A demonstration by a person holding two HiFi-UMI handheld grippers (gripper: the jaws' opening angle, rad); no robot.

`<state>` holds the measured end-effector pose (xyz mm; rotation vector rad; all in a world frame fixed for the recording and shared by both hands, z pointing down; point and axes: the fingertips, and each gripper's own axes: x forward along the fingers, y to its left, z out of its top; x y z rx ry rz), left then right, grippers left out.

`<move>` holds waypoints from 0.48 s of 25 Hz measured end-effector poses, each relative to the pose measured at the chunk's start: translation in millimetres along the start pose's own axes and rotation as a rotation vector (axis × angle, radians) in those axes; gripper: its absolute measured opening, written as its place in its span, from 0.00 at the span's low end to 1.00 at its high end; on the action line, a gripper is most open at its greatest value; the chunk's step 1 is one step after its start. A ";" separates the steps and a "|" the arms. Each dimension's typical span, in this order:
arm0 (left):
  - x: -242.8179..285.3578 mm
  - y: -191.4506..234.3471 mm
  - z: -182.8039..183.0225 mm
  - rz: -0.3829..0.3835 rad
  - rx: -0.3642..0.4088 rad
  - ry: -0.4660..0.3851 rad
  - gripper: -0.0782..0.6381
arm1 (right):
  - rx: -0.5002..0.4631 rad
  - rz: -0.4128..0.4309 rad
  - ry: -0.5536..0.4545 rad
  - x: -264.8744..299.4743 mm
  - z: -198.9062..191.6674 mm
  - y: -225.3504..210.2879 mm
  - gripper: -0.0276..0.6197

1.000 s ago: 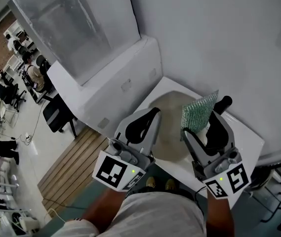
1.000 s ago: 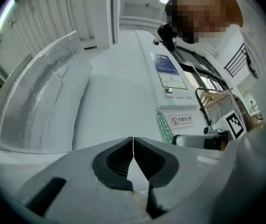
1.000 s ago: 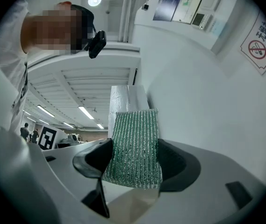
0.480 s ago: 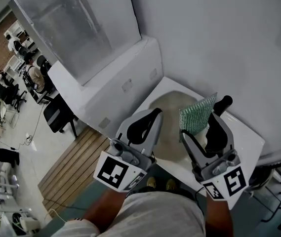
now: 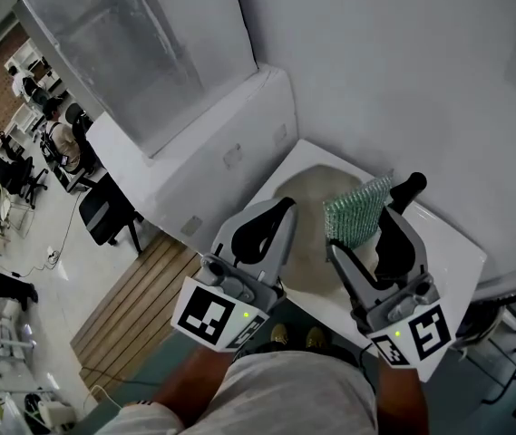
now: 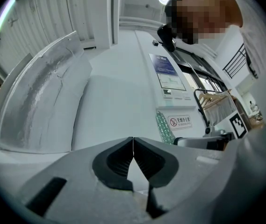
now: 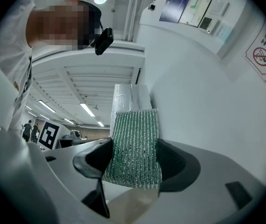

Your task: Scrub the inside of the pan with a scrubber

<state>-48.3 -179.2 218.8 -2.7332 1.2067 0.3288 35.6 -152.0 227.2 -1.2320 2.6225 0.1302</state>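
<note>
The pan (image 5: pixel 305 208), pale beige inside with a black handle (image 5: pixel 410 188), sits on a small white table (image 5: pixel 452 243) below both grippers. My right gripper (image 5: pixel 364 239) is shut on a green, glittery scrubber (image 5: pixel 357 210), which sticks up from the jaws over the pan's right side. In the right gripper view the scrubber (image 7: pixel 135 146) fills the gap between the dark pads of that gripper (image 7: pixel 135 160). My left gripper (image 5: pixel 282 208) hovers over the pan's left rim, shut and empty. Its tips meet in the left gripper view (image 6: pixel 133 141), where the scrubber (image 6: pixel 162 129) shows edge-on.
A tall white machine with a curved wall (image 5: pixel 403 71) rises right behind the table, bearing a screen panel (image 6: pixel 170 80) and a no-smoking sticker (image 7: pixel 262 55). A wrapped translucent panel (image 5: pixel 140 53) stands at the left. Wooden slats (image 5: pixel 140 306) and office chairs (image 5: pixel 103 211) lie lower left.
The right gripper and the scrubber have drifted a little to the left, over the pan. The left gripper has stayed where it was, still shut.
</note>
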 end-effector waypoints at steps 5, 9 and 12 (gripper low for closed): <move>-0.3 1.5 -0.6 -0.001 -0.002 0.000 0.13 | -0.001 -0.005 0.003 0.5 -0.7 -0.1 0.51; -0.8 1.7 -3.5 -0.003 -0.009 0.011 0.13 | -0.003 -0.005 0.003 0.6 -1.8 -0.3 0.51; -1.3 1.5 -2.8 -0.004 -0.007 0.008 0.13 | -0.005 -0.004 0.004 0.2 -2.0 0.7 0.51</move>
